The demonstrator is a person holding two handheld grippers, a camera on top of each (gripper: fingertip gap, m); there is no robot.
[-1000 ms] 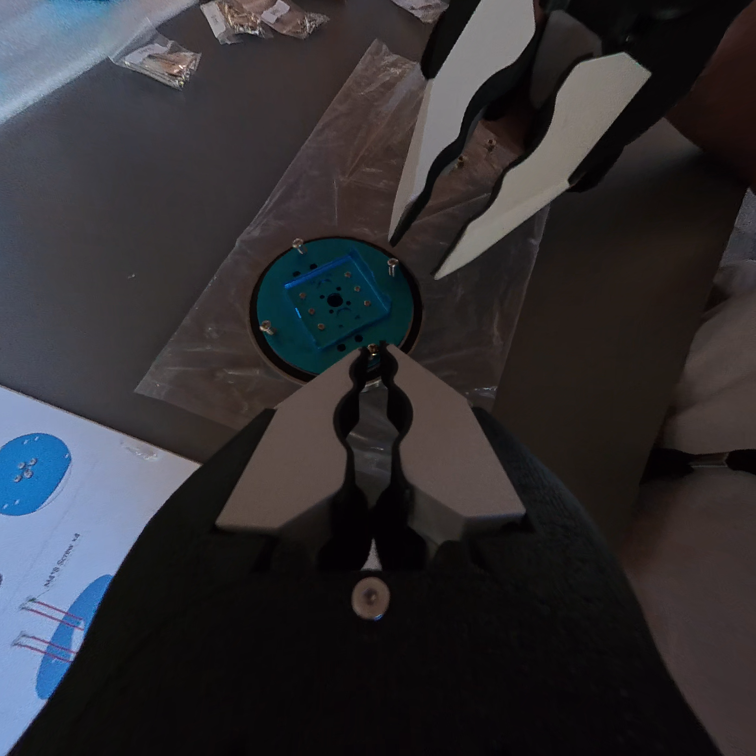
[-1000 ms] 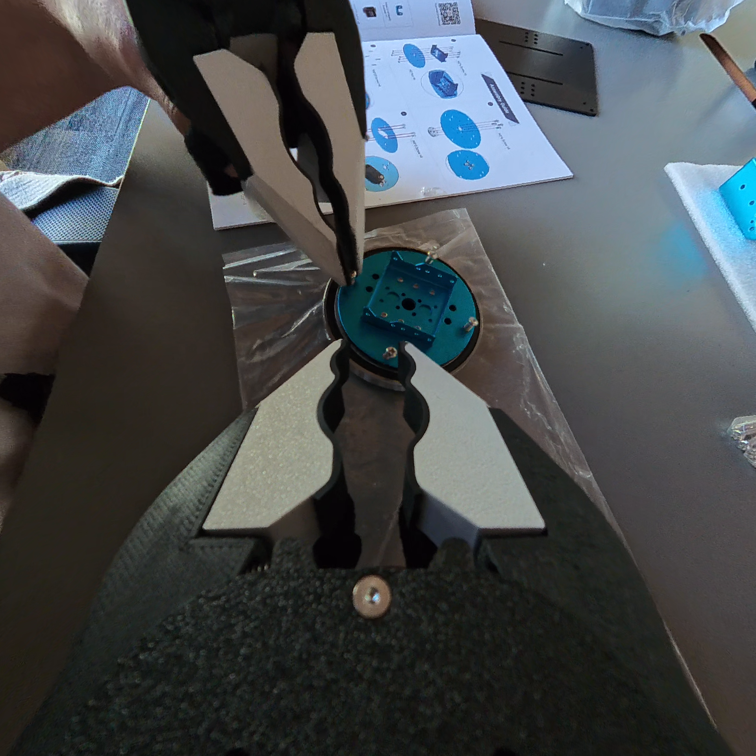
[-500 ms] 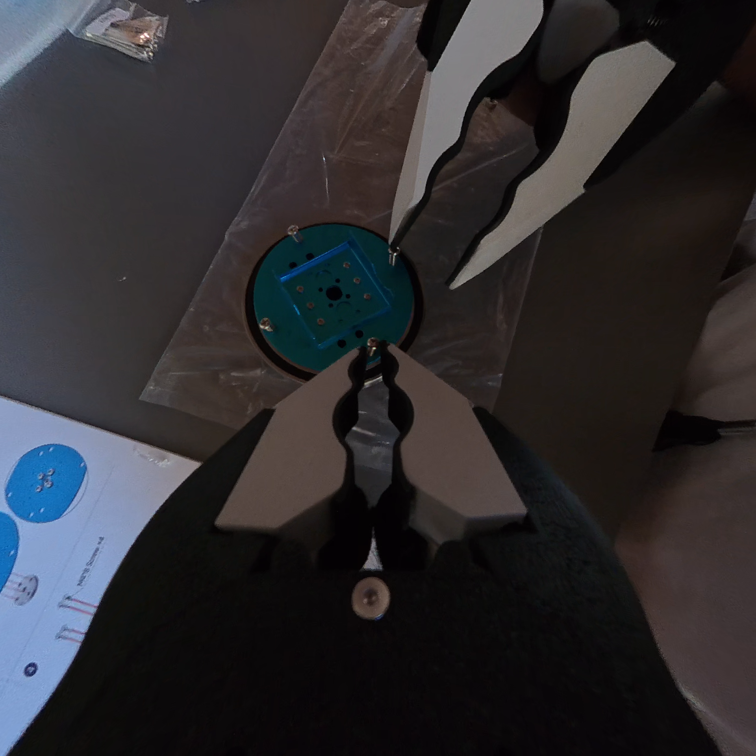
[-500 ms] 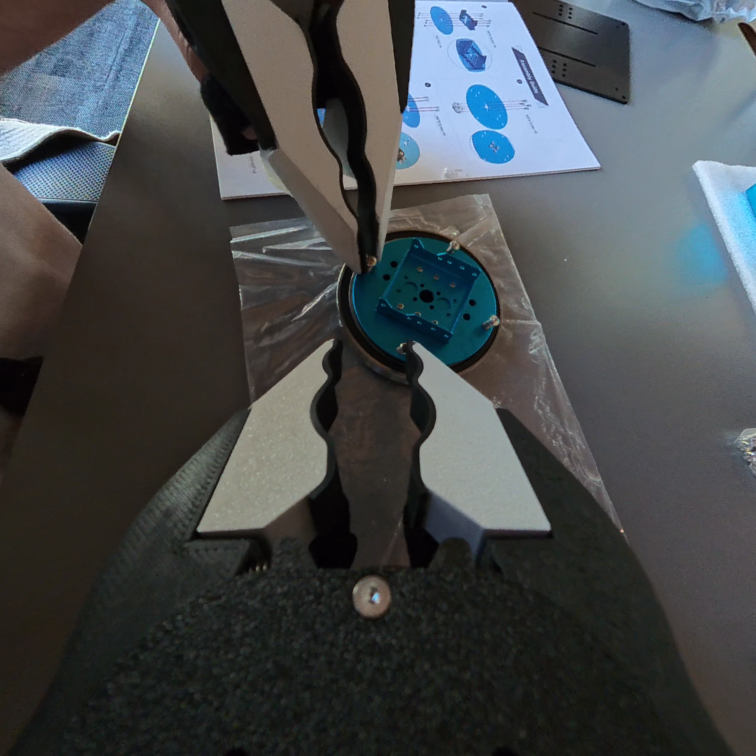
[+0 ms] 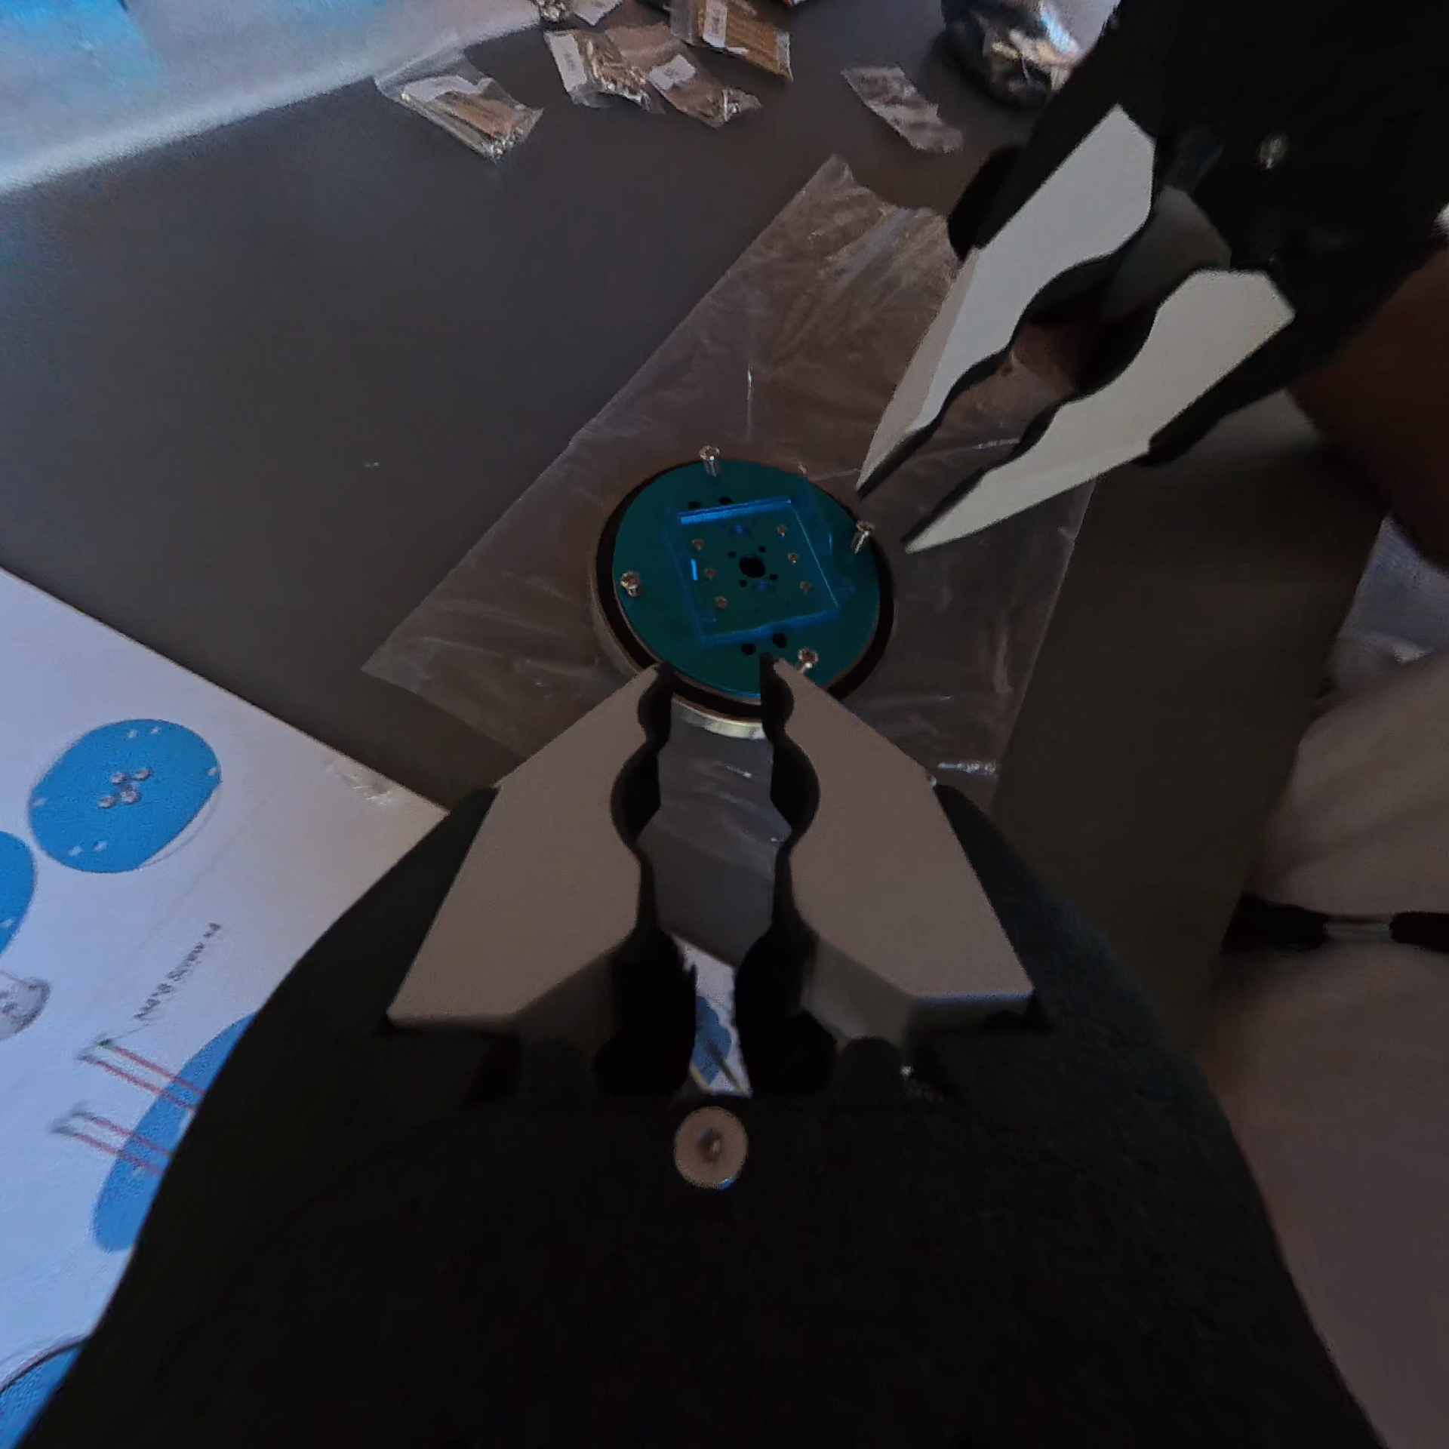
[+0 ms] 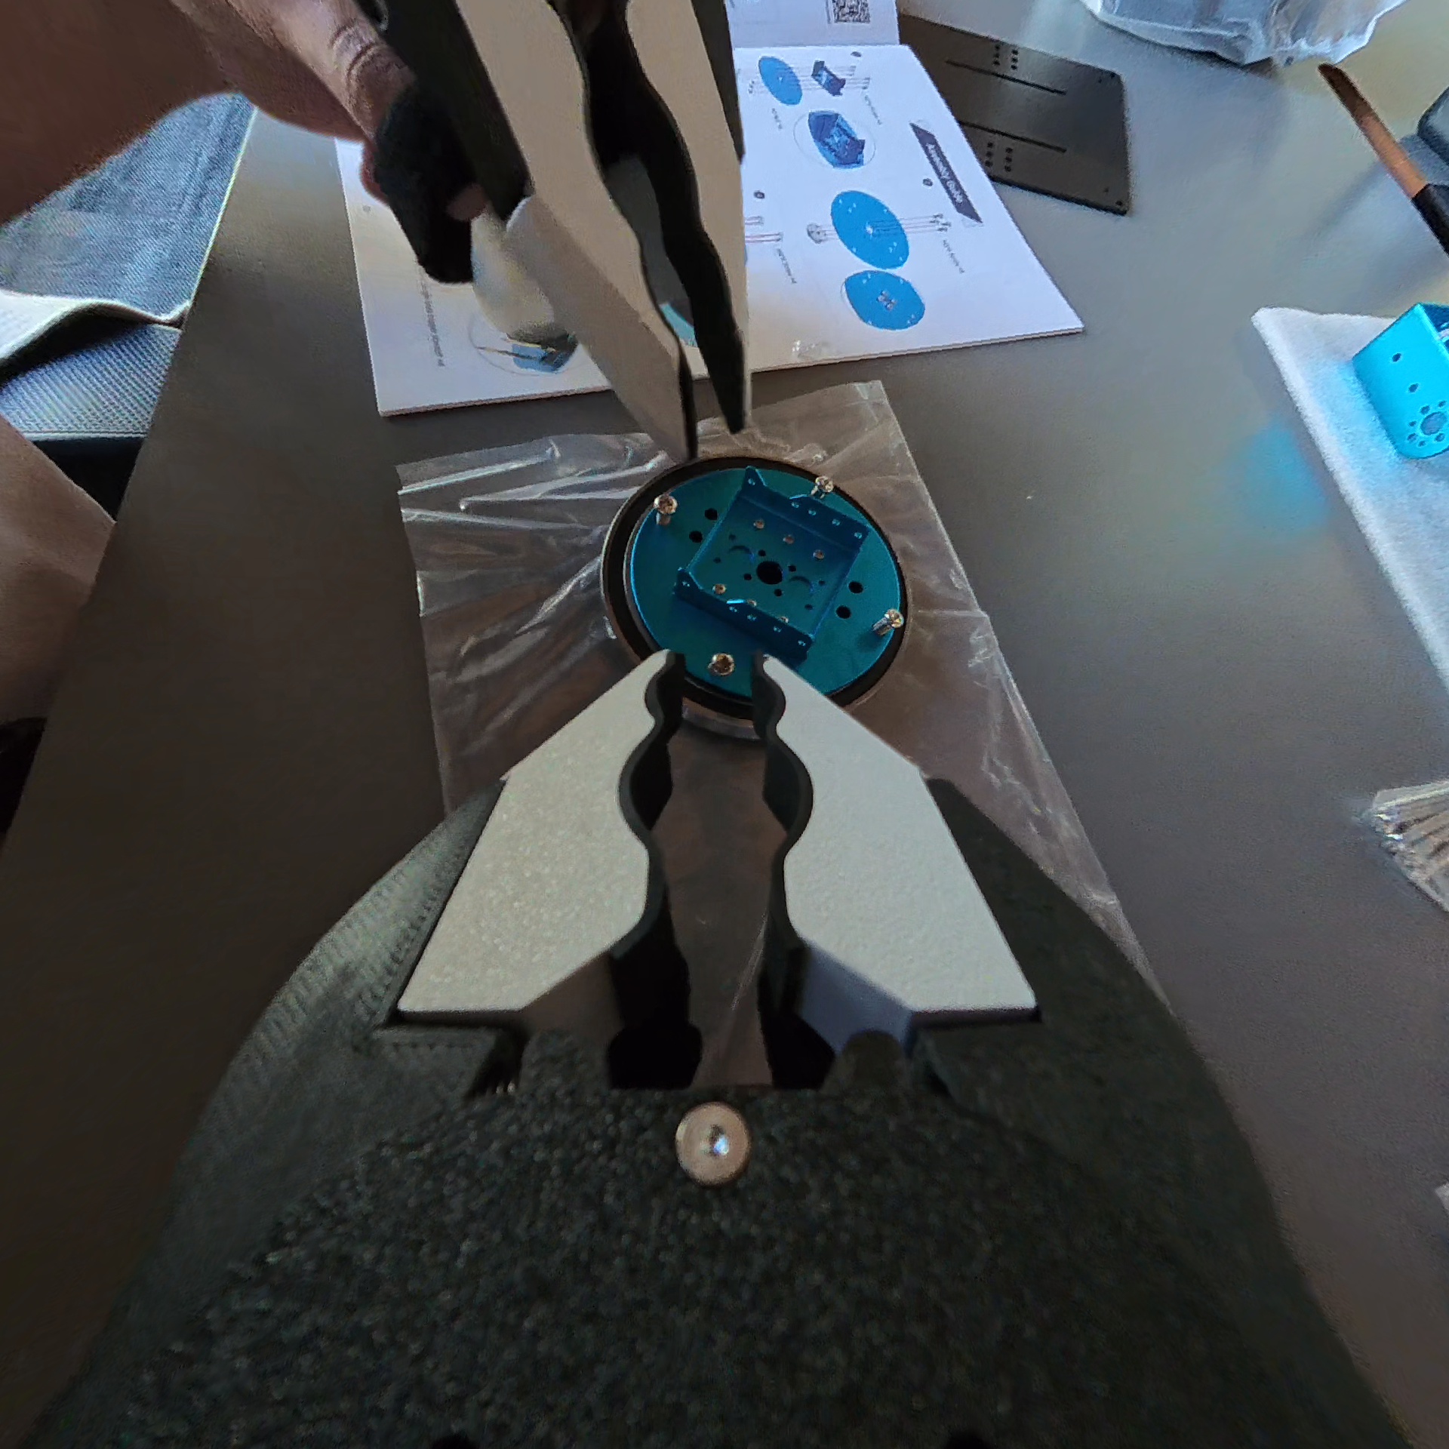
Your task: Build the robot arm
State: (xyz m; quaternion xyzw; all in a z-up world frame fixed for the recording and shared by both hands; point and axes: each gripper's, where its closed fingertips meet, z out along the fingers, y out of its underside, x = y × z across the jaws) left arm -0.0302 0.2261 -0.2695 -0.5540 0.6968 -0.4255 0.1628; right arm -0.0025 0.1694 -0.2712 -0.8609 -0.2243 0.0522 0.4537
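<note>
we note blue disc (image 6: 855,627) with square bracket (image 6: 772,576), four raised screws, on plastic bag (image 6: 980,690). left claw (image 5: 709,670) spread, right claw (image 6: 713,666) spread, both beside disc rim.

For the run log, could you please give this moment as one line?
left gripper: open, empty, at blue disc rim | right gripper: open, empty, around a screw | disc on plastic bag

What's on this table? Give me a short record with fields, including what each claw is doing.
Centre: blue round plate with a square bracket, on a clear plastic bag
Screws: four stand at the plate's edge
Left claw: open, tips at the plate's near rim
Right claw: open, a screw between its tips
Nearby: instruction sheet, small hardware bags
</note>
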